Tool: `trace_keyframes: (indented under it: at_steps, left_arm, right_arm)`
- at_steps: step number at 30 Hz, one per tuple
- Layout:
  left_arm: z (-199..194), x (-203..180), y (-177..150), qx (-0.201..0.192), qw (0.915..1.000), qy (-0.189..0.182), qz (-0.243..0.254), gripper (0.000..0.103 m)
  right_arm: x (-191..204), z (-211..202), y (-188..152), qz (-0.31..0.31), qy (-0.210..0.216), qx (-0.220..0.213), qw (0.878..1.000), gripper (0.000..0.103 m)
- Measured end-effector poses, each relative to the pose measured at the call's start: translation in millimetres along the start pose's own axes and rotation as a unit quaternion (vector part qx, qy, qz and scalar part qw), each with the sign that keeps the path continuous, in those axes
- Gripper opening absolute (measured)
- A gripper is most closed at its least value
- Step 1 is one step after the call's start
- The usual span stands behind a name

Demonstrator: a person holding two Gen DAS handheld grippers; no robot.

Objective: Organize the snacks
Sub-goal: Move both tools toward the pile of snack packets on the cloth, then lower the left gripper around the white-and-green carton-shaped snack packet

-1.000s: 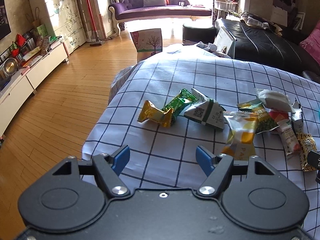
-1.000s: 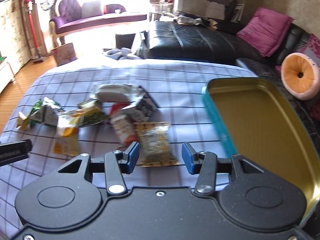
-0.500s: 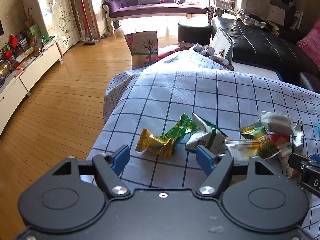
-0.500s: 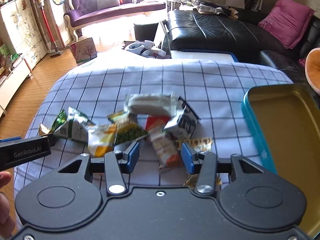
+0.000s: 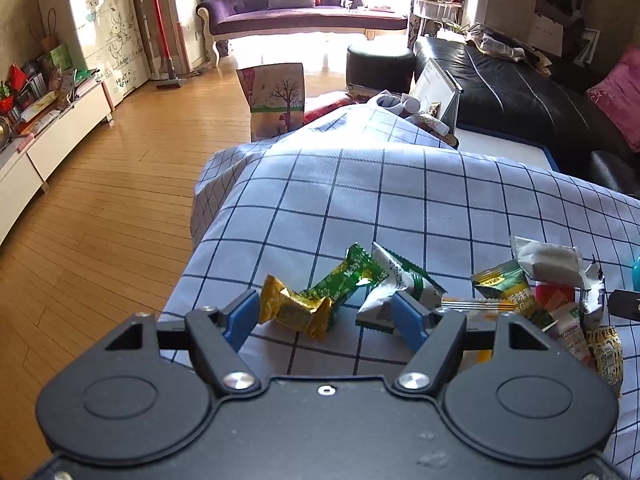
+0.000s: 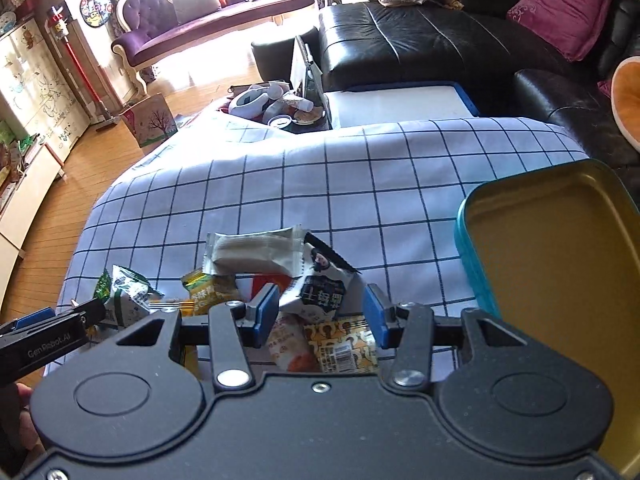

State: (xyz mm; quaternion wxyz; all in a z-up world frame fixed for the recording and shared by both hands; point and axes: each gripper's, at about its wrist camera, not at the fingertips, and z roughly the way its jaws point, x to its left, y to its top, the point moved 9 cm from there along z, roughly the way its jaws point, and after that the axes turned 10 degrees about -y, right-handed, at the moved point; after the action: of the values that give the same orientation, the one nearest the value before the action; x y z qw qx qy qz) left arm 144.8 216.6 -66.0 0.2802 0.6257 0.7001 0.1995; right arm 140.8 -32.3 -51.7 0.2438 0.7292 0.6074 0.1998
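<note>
Gold-lined metal shows inside the teal tin, which sits at the right of the checked cloth with nothing visible in it; its near part is hidden behind the right hand-held gripper. The cloth covers the desk and drops off along the left side toward the wooden floor, and a wide stretch of bare cloth lies beyond the snacks toward the far edge.

The snacks lie loose in a row near the front. In the left wrist view the left hand-held gripper is wide open with nothing in it; the gold wrapper lies between its fingers, just beside the left one, with the green wrapper touching it on the far side, and the white-and-green pack lies against the right finger.

In the right wrist view the right hand-held gripper is also open and holds nothing. The black-and-white pack sits just ahead of the gap, beneath the end of a pale grey pack, and an orange pack and a yellow patterned pack lie on the cloth between the fingers. The tin is just to the right of that hand-held gripper
</note>
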Motion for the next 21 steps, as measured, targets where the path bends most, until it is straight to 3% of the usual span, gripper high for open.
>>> trace_keyframes:
  at_steps: [4,9,15,21]
  left_arm:
    - [2,14,-10,0.003,0.9994,-0.009,-0.034,0.075]
    - [-1,31,-14,0.005,0.9978,-0.017,-0.064,0.074]
    - [-4,20,-12,-0.005,0.9989,-0.023,-0.041,0.073]
    - [-8,0,-1,-0.032,0.9987,-0.037,-0.011,0.073]
  right_arm:
    - [-11,6,-4,0.009,-0.017,0.002,1.000,0.054]
    - [-9,4,-4,0.016,-0.009,-0.004,1.000,0.054]
    - [1,2,-4,0.002,-0.007,-0.028,1.000,0.054]
    - [6,5,-8,0.001,0.004,-0.019,1.000,0.054]
